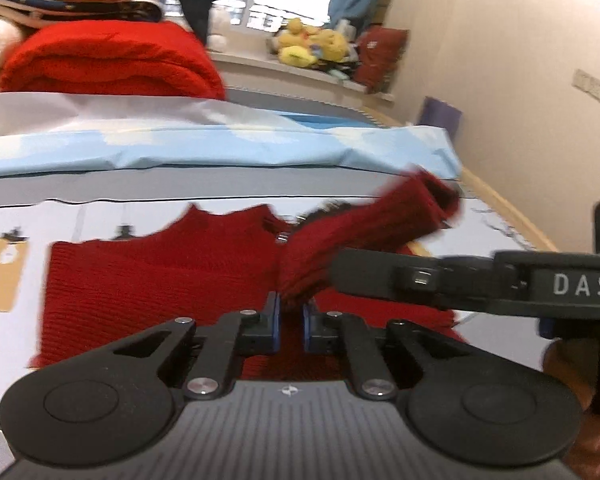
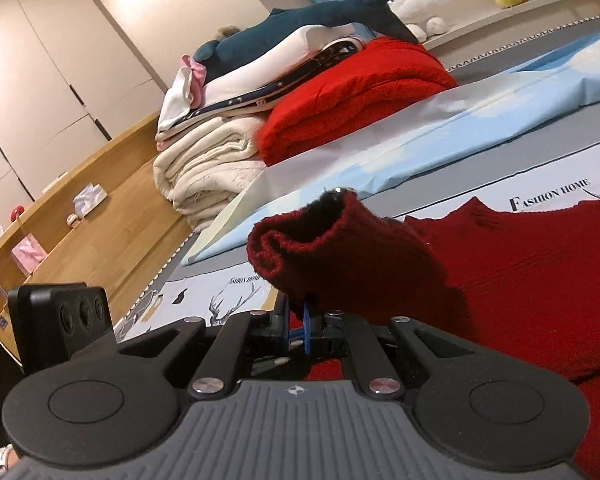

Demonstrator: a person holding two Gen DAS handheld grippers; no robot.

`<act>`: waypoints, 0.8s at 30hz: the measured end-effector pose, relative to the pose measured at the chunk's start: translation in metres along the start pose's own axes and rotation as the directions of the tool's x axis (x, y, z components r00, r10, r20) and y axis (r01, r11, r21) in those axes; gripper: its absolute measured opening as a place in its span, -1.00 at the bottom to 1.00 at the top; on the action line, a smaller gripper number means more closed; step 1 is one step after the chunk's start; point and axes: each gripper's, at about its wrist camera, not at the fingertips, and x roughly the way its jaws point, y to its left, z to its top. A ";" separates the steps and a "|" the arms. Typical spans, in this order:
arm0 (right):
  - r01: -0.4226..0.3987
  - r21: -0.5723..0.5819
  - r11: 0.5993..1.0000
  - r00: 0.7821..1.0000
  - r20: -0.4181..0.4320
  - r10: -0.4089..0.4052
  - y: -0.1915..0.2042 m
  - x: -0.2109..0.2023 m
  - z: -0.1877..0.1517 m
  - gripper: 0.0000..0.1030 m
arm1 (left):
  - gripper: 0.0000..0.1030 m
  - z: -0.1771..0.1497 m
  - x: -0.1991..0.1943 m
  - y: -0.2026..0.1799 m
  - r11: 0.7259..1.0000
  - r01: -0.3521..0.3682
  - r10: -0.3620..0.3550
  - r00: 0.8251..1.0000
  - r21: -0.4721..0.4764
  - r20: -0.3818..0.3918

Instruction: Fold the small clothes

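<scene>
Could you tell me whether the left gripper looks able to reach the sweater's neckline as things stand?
Probably not yet: the left gripper is shut on the lifted sleeve, though nothing blocks the neckline.

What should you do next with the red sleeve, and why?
Probably carry the sleeve across and lay it on the sweater's flat body. The right tool already pinches the sleeve, lifted off the bed, while the body lies spread flat.

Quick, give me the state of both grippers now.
Left gripper: shut on the dark red sweater, at the sleeve's base.
Right gripper: shut on the sweater's sleeve, cuff lifted.
</scene>
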 end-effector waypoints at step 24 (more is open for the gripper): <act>0.290 -0.696 0.656 0.828 -0.162 -0.537 0.025 0.125 -0.085 -0.07 | -0.70 0.030 -0.080 0.240 0.591 -0.703 0.698 0.692 -0.396 -0.186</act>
